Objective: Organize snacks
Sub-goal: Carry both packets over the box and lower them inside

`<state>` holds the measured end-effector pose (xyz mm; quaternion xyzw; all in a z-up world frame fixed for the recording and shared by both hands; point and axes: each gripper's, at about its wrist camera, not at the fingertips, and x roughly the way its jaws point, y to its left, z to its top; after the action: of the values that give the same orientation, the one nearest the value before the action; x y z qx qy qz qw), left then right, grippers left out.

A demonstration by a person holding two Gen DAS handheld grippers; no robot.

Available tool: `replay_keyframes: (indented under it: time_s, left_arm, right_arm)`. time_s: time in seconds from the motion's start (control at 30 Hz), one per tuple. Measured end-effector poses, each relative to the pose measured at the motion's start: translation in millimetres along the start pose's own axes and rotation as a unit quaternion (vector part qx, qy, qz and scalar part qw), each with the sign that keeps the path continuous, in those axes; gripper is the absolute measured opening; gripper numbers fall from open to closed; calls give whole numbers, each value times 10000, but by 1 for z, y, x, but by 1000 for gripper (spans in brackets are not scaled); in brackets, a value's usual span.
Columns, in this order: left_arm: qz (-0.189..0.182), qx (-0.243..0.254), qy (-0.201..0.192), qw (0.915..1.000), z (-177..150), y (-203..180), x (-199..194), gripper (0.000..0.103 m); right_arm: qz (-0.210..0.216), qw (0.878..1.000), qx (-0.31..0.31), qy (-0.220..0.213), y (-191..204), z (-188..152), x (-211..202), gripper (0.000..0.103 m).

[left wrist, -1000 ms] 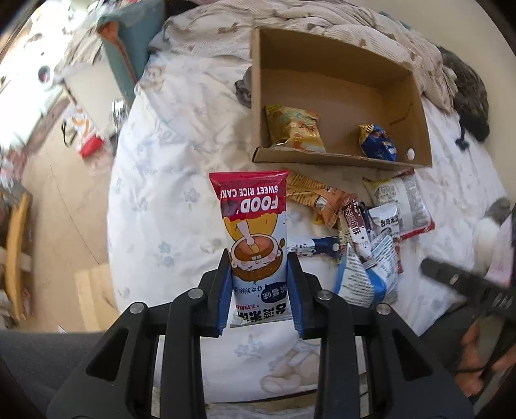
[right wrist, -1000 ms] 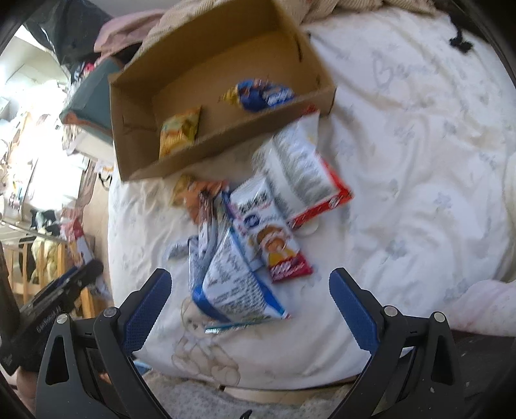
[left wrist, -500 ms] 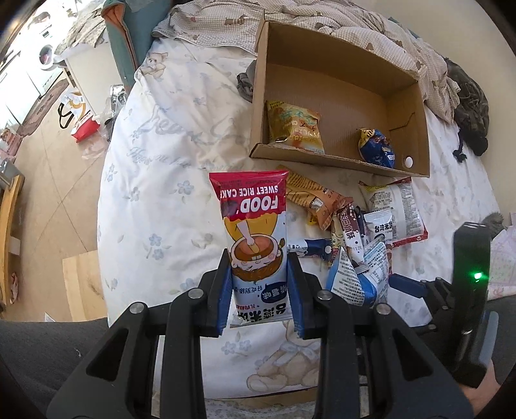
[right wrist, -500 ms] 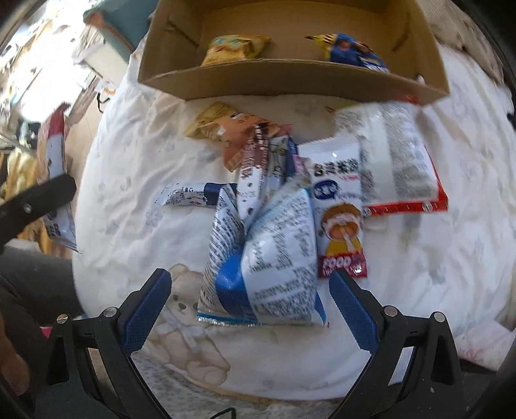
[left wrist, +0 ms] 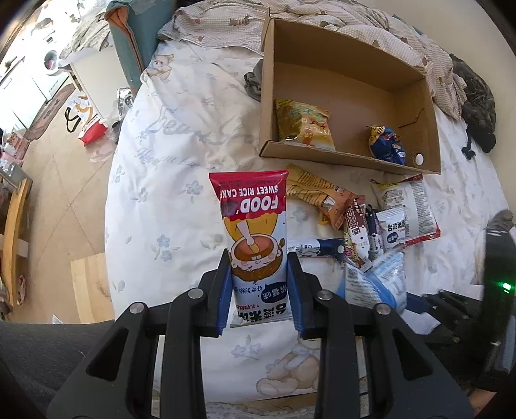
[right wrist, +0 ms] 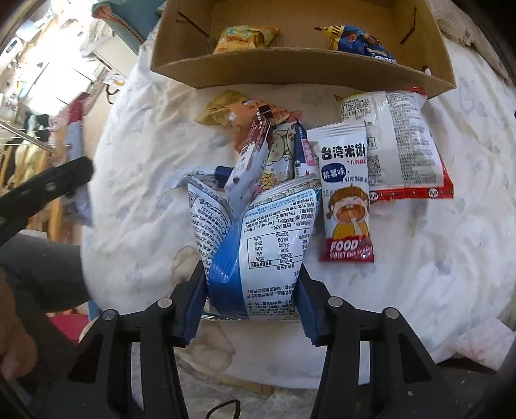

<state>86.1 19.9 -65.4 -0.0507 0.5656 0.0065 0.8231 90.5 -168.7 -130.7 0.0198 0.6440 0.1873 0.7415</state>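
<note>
My left gripper (left wrist: 259,287) is shut on a sweet rice cake packet (left wrist: 253,225), red and white, held above the bed. My right gripper (right wrist: 253,290) is shut on a blue and white snack bag (right wrist: 258,238) at the near end of a pile of snack packets (right wrist: 306,154) on the white bedsheet. A cardboard box (left wrist: 348,154) lies beyond the pile, holding a yellow packet (left wrist: 303,125) and a blue packet (left wrist: 387,145). The same box (right wrist: 290,64) shows in the right wrist view. A second rice cake packet (right wrist: 346,193) lies beside the bag.
The bed's left edge drops to a tiled floor (left wrist: 64,199) with a red bag (left wrist: 92,132). A rumpled checked blanket (left wrist: 354,19) lies behind the box. A dark cloth (left wrist: 477,106) sits at the far right.
My right gripper has moved in to the pile and closed from wide open onto the blue and white bag. My left gripper still holds the rice cake packet and has shifted slightly.
</note>
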Motion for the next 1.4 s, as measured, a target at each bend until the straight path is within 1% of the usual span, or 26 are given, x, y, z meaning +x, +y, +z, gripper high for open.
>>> replay_keyframes:
  time_s: [0.03, 0.2, 0.37, 0.53, 0.63, 0.7, 0.87, 0.97, 1.13, 1.27, 1.4]
  left_arm:
    - [8, 6, -7, 10000, 0, 0, 0, 27]
    - [-28, 53, -46, 10000, -2, -1, -1, 27]
    - [-5, 176, -202, 9996, -3, -4, -8, 27]
    - [39, 169, -357, 9992, -5, -2, -16, 27]
    - [37, 130, -445, 9989, -4, 1, -21, 27]
    - [59, 103, -506, 9986, -4, 2, -24, 27]
    - [63, 50, -603, 9982, 0, 4, -30, 27]
    - [37, 74, -665, 9978, 2, 2, -37, 27]
    - [-59, 187, -844, 9962, 13, -5, -54, 27]
    - [-149, 233, -935, 9952, 26, -10, -62, 27]
    - [-171, 305, -1049, 9939, 49, -15, -67, 27]
  right_arm:
    - [-34, 10000, -49, -63, 0, -4, -6, 52]
    - [272, 9994, 32, -196, -5, -13, -25, 52]
    - [716, 9968, 199, -288, -5, -21, -39, 52]
    - [1056, 9931, 223, -452, 0, -29, -55, 51]
    - [1272, 9888, 236, -749, 0, -32, -75, 51]
    - [1417, 9840, 275, -1043, -3, -31, -89, 51]
    - [1760, 9664, 545, -1792, -16, -25, -119, 51]
    - [1746, 9577, 655, -2194, -24, -16, -136, 51]
    - [1569, 9485, 644, -2676, -35, -1, -163, 51]
    - [1457, 9442, 690, -2872, -44, 14, -179, 51]
    - [1321, 9431, 747, -2958, -53, 35, -182, 51]
